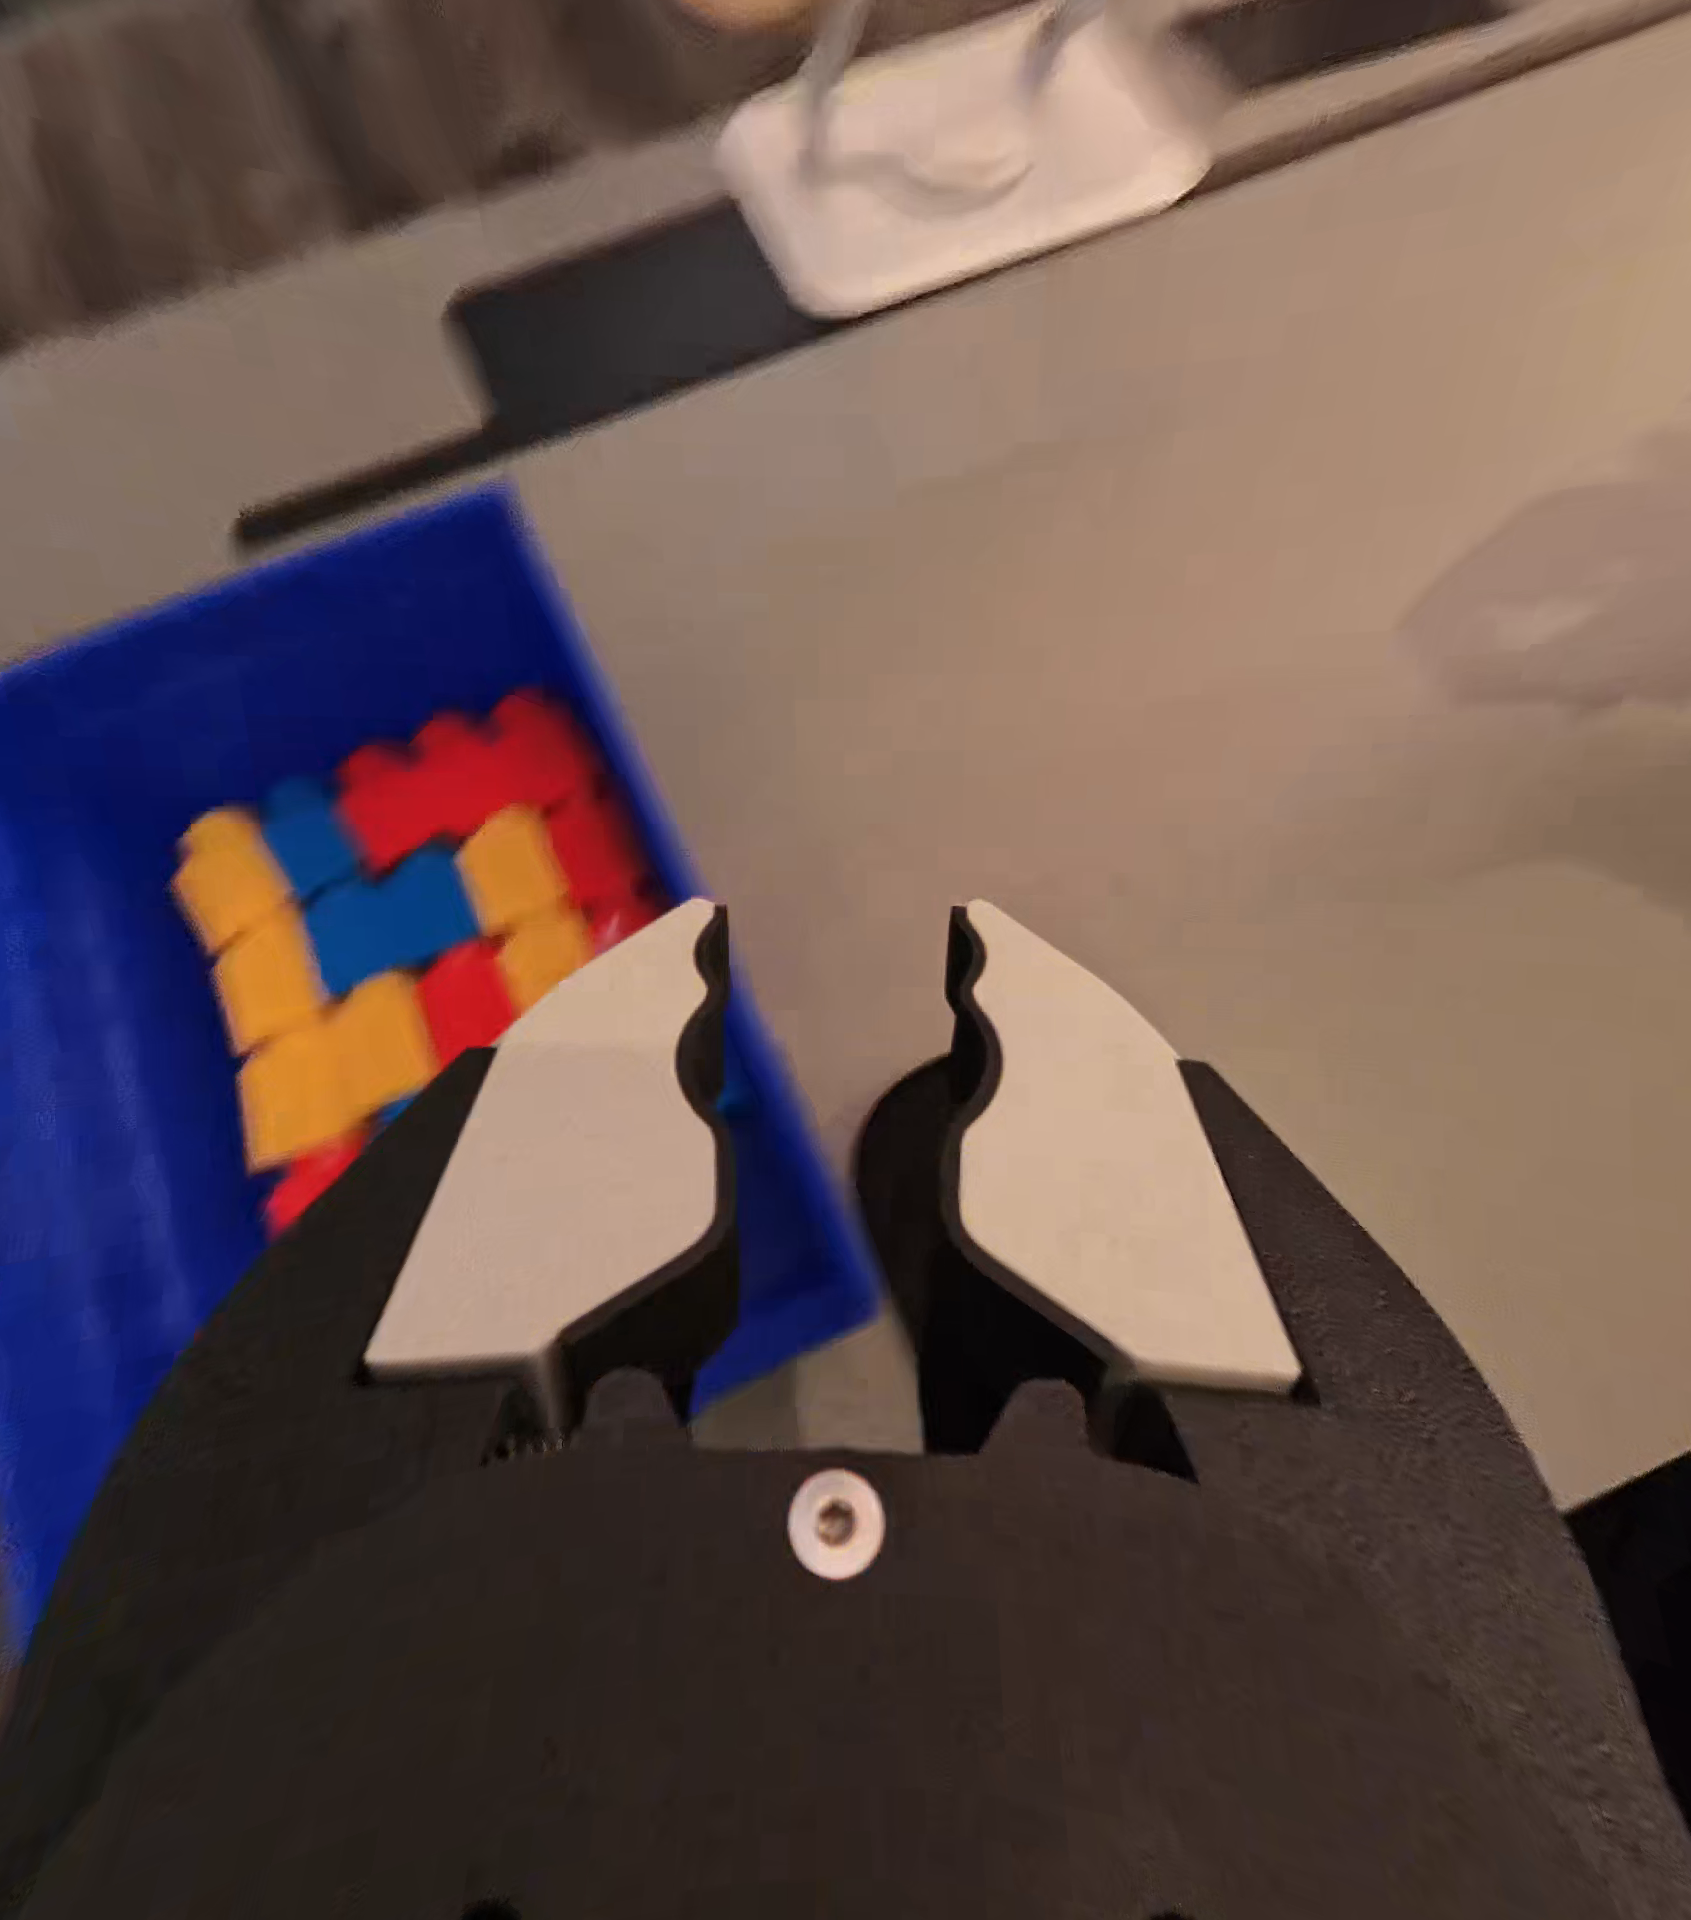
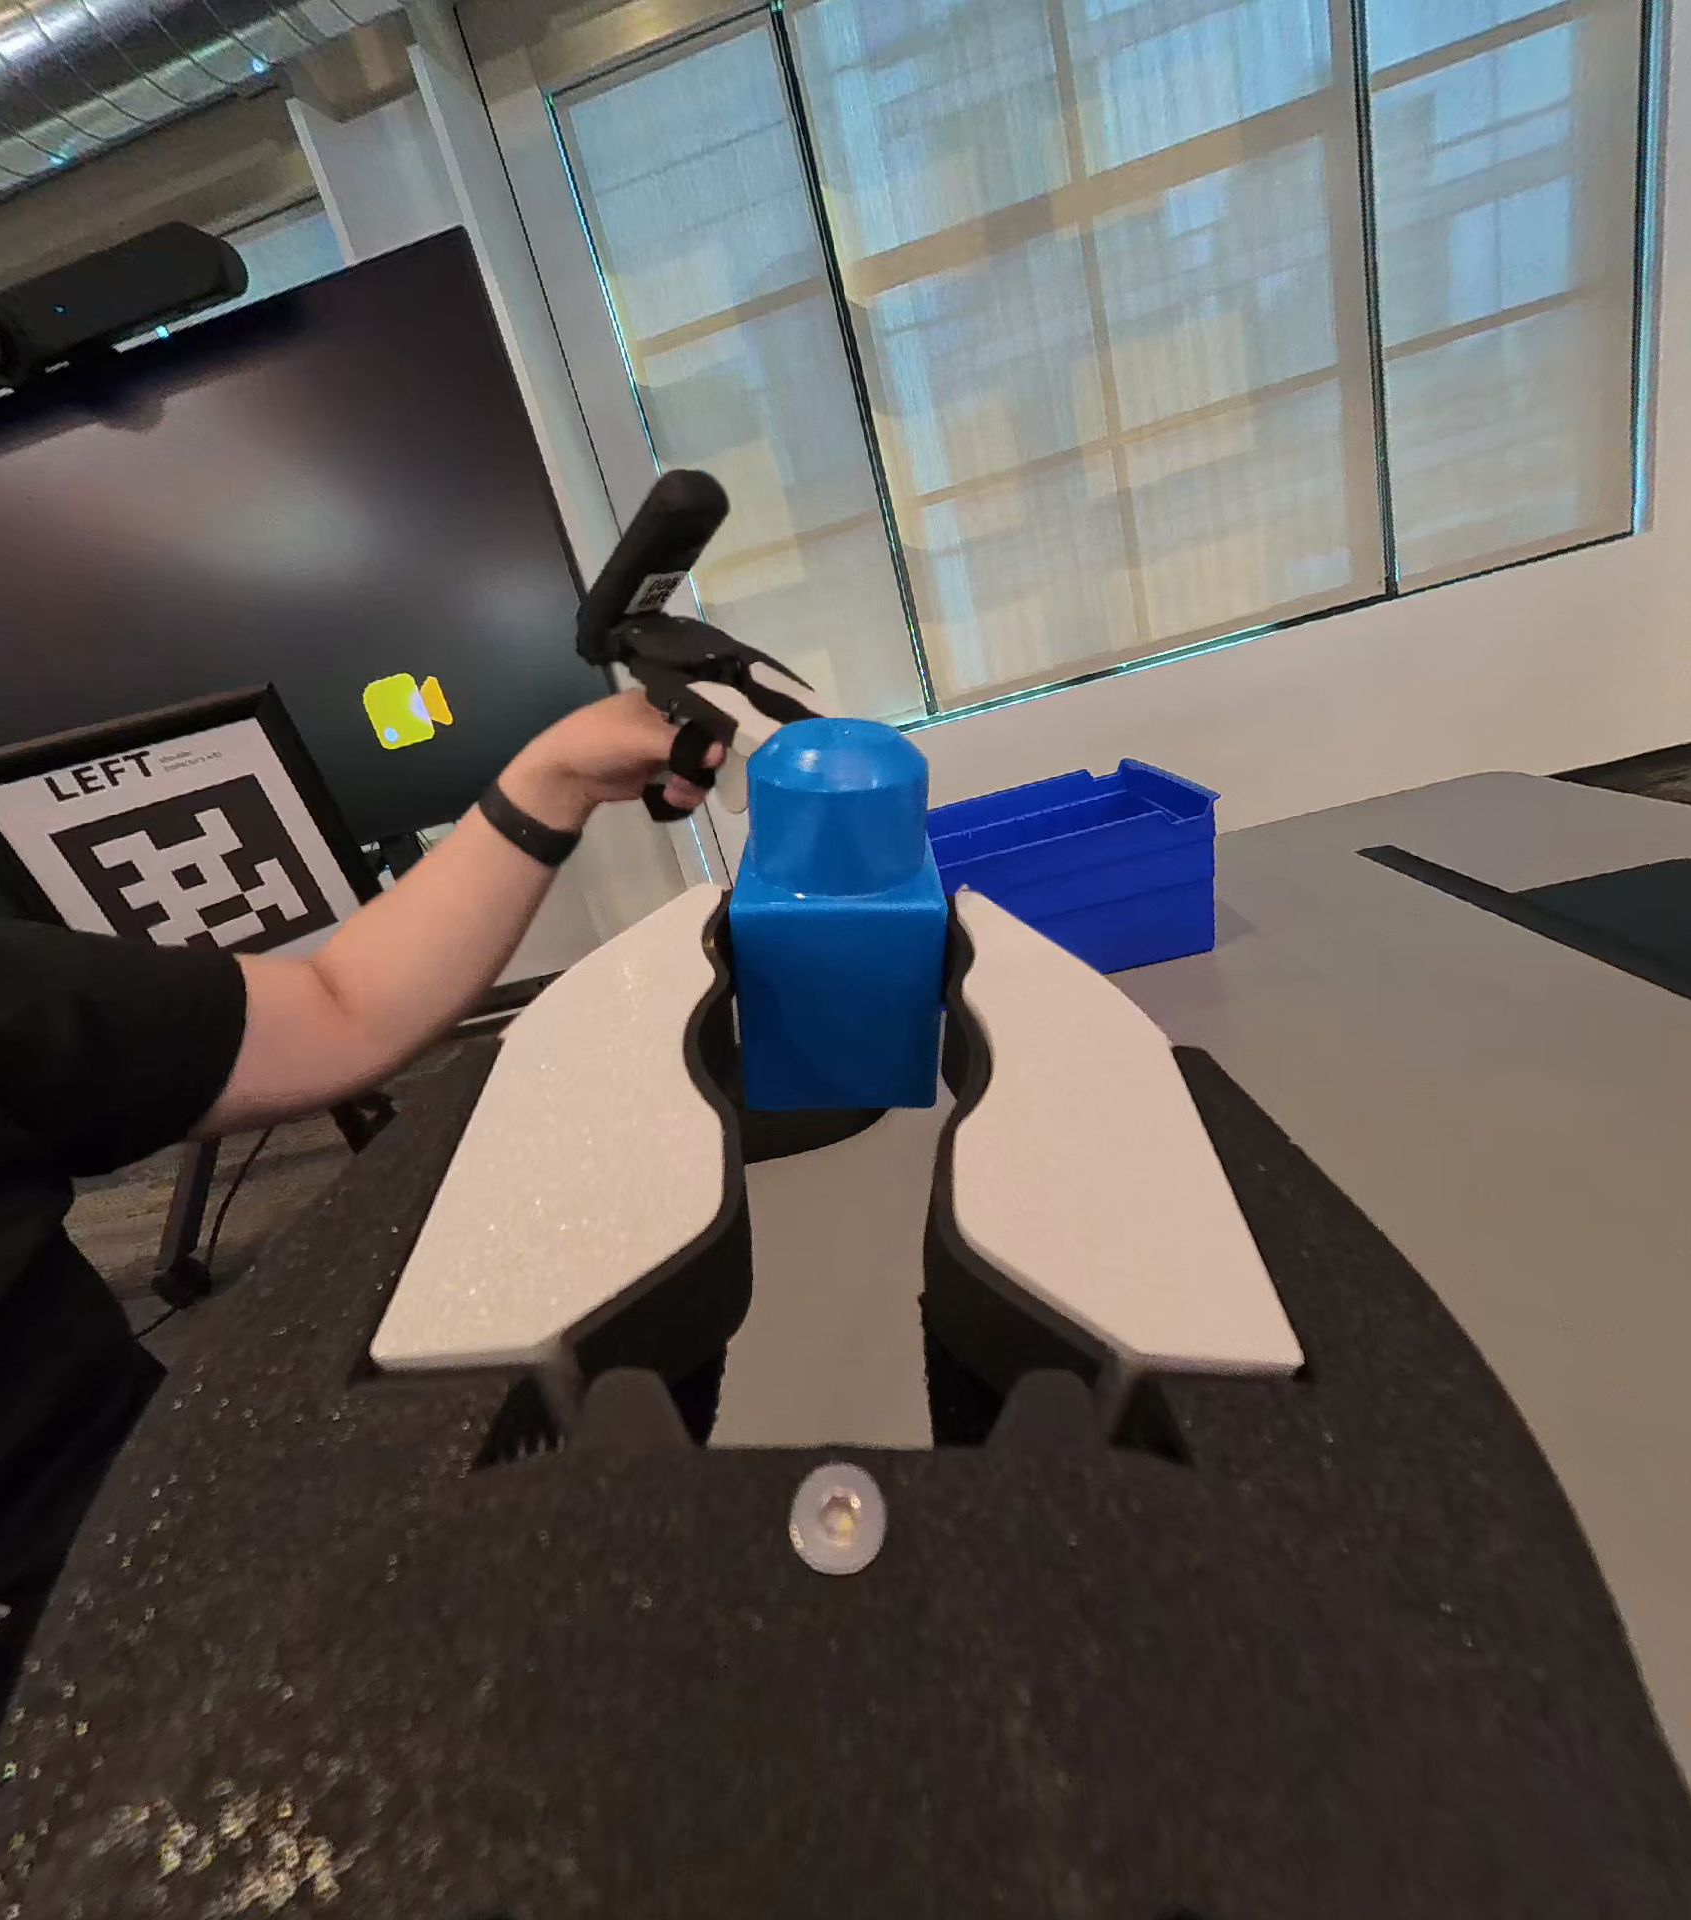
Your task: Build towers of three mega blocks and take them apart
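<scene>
At frame centre a light, rigid blue block (image 2: 836, 997) was pinched by its flat sides in the right gripper (image 2: 836, 935), while the left gripper (image 1: 833, 935) was held agape, empty, beside the blue bin (image 1: 41, 935) of blocks.

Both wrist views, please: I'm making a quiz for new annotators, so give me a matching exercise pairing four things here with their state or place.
Things:
1. left gripper
2. right gripper
3. blue bin
4. blue block

States:
A. holds red, yellow and blue blocks
B. shut on a block
C. open, nothing between its fingers
D. upright, stud on top, clamped between two fingers

Pairs: 1-C, 2-B, 3-A, 4-D
</scene>
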Available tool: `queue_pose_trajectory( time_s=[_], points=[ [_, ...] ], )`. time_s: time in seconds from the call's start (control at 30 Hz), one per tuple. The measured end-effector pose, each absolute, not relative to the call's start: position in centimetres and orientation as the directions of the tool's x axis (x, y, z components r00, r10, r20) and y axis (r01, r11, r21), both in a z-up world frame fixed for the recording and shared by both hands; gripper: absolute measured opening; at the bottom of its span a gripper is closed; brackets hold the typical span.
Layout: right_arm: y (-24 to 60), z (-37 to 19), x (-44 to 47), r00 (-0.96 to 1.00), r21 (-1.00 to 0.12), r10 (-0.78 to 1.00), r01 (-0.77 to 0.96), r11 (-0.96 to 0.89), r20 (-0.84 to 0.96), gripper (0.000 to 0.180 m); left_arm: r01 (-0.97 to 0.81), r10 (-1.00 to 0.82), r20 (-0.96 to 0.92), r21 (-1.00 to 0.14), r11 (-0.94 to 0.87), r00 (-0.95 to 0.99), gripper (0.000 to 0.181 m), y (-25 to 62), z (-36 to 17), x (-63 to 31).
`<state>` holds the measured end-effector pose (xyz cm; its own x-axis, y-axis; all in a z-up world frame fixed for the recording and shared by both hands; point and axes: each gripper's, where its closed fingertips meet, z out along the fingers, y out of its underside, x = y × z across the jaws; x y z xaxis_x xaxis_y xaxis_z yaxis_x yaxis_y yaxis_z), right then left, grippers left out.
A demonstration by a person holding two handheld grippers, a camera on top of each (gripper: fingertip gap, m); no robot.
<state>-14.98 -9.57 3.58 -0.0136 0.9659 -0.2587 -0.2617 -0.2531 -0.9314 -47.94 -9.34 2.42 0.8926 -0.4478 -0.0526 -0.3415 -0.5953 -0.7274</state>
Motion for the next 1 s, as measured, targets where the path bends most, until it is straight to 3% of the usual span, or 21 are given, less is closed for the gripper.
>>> queue_pose_trajectory(
  time_s=[0.17,0.23,0.3,0.5,0.6,1.0],
  points=[
    [-9.5,3.0,-15.5,-0.005,-0.936,0.964,-0.236,-0.259,-0.266,0.036,-0.211,-0.218,-0.036,-0.437,-0.875,0.975,0.041,-9.6,-4.2,-56.9],
    [-9.6,2.6,-15.7,-0.005,-0.940,0.963,-0.218,-0.263,-0.268,0.036,-0.179,-0.159,-0.086,-0.363,-0.914,0.984,0.055,-9.3,-7.0,-59.0],
    [-9.5,2.3,-15.9,-0.001,-0.941,0.962,-0.208,-0.266,-0.272,0.036,-0.159,-0.119,-0.141,-0.322,-0.933,0.983,0.056,-9.1,-8.9,-60.5],
    [-9.3,1.5,-16.1,0.001,-0.938,0.955,-0.189,-0.292,-0.297,0.036,-0.036,-0.047,0.025,-0.328,-0.944,0.999,0.048,-8.1,-11.2,-60.1],
    [-9.3,1.5,-16.1,-0.001,-0.937,0.954,-0.190,-0.293,-0.299,0.036,-0.050,-0.043,-0.029,-0.320,-0.946,0.999,0.044,-8.1,-11.3,-61.1],
    [-9.3,1.3,-16.3,-0.006,-0.935,0.951,-0.184,-0.304,-0.309,0.036,0.003,-0.012,0.053,-0.280,-0.960,0.999,0.047,-9.5,-11.3,-59.9]
  ],
)
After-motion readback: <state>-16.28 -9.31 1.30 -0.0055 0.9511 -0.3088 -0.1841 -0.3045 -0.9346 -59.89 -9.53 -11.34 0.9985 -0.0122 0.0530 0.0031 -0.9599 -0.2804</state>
